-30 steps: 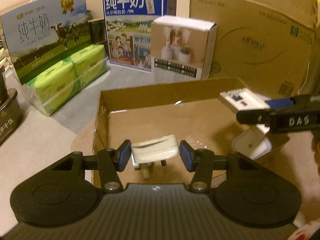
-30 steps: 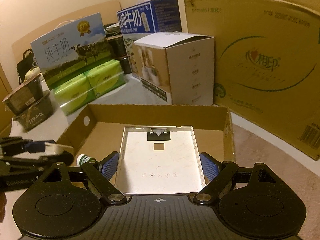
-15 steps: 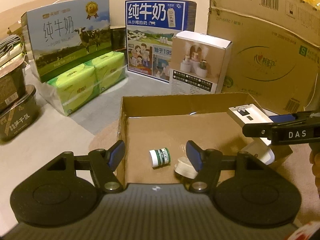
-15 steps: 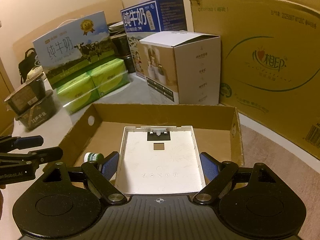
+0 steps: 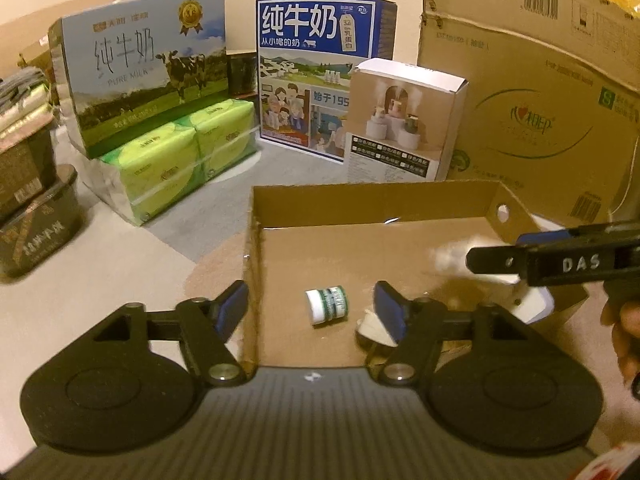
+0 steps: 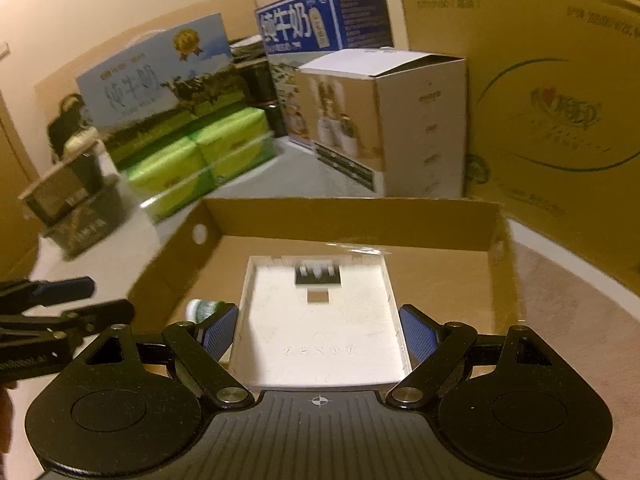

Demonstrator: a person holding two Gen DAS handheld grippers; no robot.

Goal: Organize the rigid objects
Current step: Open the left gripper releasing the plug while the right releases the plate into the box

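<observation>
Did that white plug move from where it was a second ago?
Yes. The left tongs let it go; the white plug now lies on the floor of the cardboard box, right of the small bottle.

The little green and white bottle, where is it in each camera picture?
Left wrist view: little bottle lies on its side on the cardboard tray's floor, between the left gripper's open fingers.
Right wrist view: little bottle peeks out low left, beside the white plate.
Shared landmark: the cardboard tray.
</observation>
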